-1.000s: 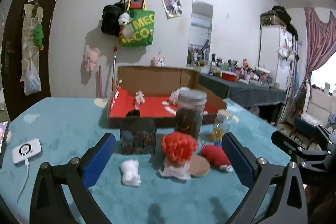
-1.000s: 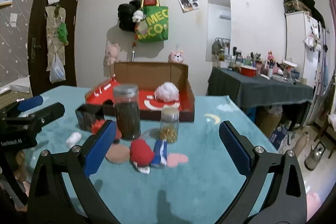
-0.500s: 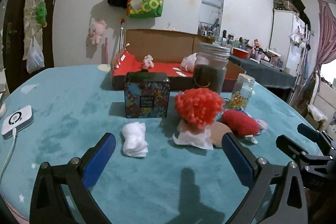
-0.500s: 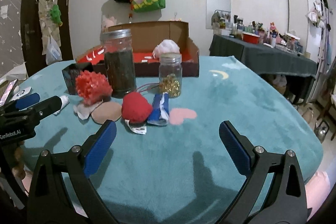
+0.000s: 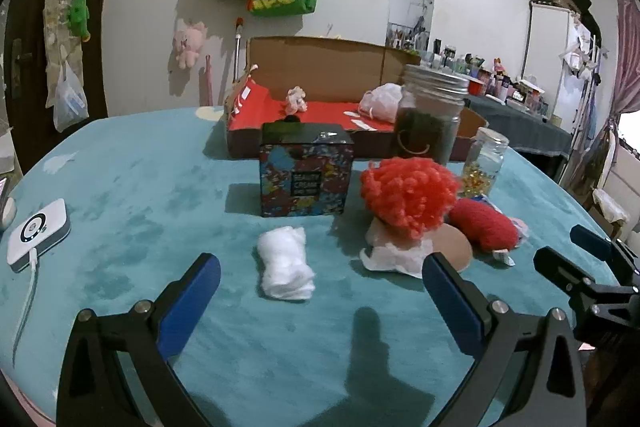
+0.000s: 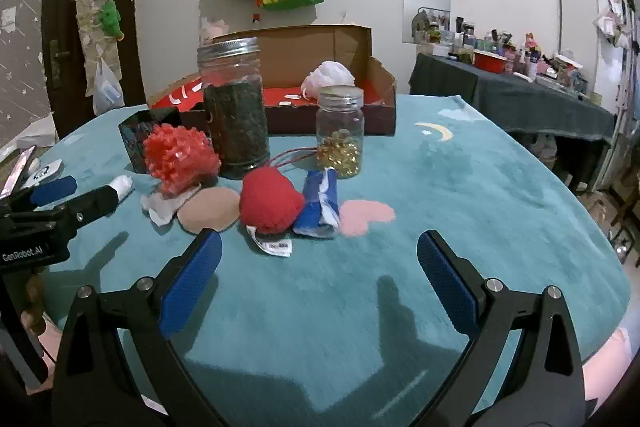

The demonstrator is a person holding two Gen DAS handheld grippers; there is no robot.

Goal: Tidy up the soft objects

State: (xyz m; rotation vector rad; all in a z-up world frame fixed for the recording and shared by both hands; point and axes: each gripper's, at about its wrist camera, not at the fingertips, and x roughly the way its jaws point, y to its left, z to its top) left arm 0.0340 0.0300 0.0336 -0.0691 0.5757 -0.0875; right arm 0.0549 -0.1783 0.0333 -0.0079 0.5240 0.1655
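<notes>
Pompom (image 5: pixel 408 197) by jar (image 6: pixel 236 107), puff (image 6: pixel 328 77) in box (image 6: pixel 380 107)

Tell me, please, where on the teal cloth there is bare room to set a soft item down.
Bare cloth lies right of the small jar and pink heart patch, and between the white charger and patterned box. It is crowded around the red pompom.

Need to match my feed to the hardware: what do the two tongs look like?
Both tongs, left and right, match: black angular frames with silver screws and flat blue textured pads. The left one's body carries white GenRobot.AI lettering. No cables or sleeves show.
</notes>
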